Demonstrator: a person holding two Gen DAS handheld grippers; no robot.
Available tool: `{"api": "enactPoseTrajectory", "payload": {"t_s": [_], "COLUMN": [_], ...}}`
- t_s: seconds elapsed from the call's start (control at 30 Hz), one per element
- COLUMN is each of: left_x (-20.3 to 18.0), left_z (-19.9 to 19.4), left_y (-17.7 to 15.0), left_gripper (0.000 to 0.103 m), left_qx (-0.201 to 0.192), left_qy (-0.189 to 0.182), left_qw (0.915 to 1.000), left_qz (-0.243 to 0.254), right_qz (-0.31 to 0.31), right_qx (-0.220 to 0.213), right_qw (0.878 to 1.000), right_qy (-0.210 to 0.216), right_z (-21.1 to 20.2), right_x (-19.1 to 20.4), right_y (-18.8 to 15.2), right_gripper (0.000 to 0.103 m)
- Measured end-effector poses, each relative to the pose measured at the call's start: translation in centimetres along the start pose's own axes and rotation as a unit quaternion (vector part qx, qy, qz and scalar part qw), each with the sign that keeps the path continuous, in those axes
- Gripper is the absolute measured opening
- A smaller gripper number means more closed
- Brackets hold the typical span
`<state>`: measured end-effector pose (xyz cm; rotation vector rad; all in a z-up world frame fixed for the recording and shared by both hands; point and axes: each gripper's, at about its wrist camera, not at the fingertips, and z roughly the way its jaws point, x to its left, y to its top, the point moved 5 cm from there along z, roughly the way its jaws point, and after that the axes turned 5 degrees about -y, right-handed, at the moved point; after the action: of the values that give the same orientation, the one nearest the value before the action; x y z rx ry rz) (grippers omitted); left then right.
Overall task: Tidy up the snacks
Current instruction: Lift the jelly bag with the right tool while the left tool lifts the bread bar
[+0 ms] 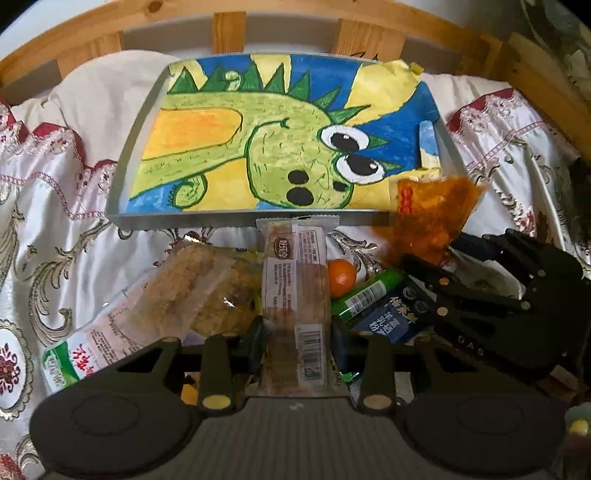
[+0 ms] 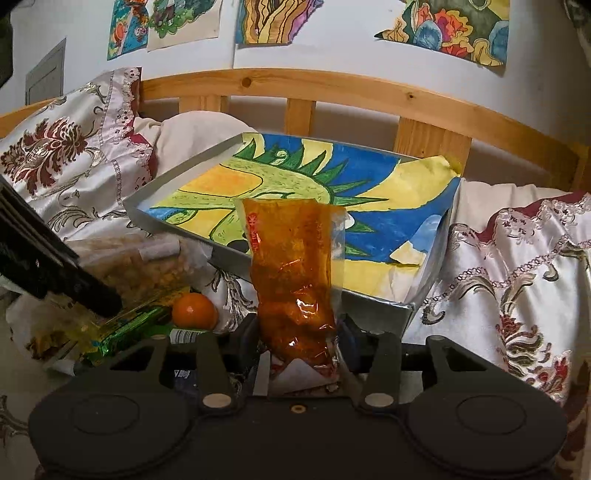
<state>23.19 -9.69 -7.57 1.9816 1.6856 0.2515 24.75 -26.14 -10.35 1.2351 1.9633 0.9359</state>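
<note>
My left gripper (image 1: 295, 332) is shut on a long clear-wrapped snack bar (image 1: 295, 280) that points toward the grey tray (image 1: 125, 162) lined with a dinosaur drawing. My right gripper (image 2: 299, 339) is shut on an orange translucent snack pouch (image 2: 291, 266), held upright just before the tray's (image 2: 369, 302) near corner; the pouch and the right gripper also show in the left wrist view (image 1: 432, 214), (image 1: 424, 266). Loose snacks lie on the bed: a crispy-rice packet (image 1: 177, 295), a small orange (image 1: 341, 277), a green stick pack (image 1: 365, 295) and a dark blue sachet (image 1: 391, 317).
A wooden bed rail (image 2: 295, 85) runs behind the tray, with a patterned satin bedspread (image 2: 517, 266) and a pillow (image 2: 66, 147) around it. Drawings (image 2: 269, 18) hang on the wall. The left gripper's dark body (image 2: 55, 273) shows at left in the right wrist view.
</note>
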Motion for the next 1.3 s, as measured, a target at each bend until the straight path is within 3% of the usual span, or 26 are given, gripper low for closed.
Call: {"api": "enactPoseTrajectory", "payload": {"t_s": [0.47,0.8,1.03,1.3], "left_x": [-0.8,-1.7,-2.1,-2.2], "left_z": [-1.9,-2.0,0.3,4.4], "left_y": [0.0,3.2,7.5,11.2], "left_gripper": [0.039,0.039,0.04,0.04], "left_qx": [-0.023,-0.067,-0.117,-0.154], "left_qy": [-0.017,-0.011,-0.003,0.028], "left_qw": [0.9996,0.9976,0.9927,0.9874], "left_qz": [-0.006,-0.013,-0.028,-0.025], "right_qz": [0.01,0.043,0.069,0.103], "right_qx": [0.007,-0.071,-0.143,-0.118], "right_qw": [1.0,0.996,0.986,0.986], "right_qy": [-0.022,-0.027,-0.041,-0.052], "right_z": [-3.8,-6.1,-4.1,0.1], "right_x": [-0.3,-1.2,-3.0,-5.4], "right_y": [0.2,2.2,4.6,4.6], "right_gripper": [0.046,0.046,0.047,0.047]}}
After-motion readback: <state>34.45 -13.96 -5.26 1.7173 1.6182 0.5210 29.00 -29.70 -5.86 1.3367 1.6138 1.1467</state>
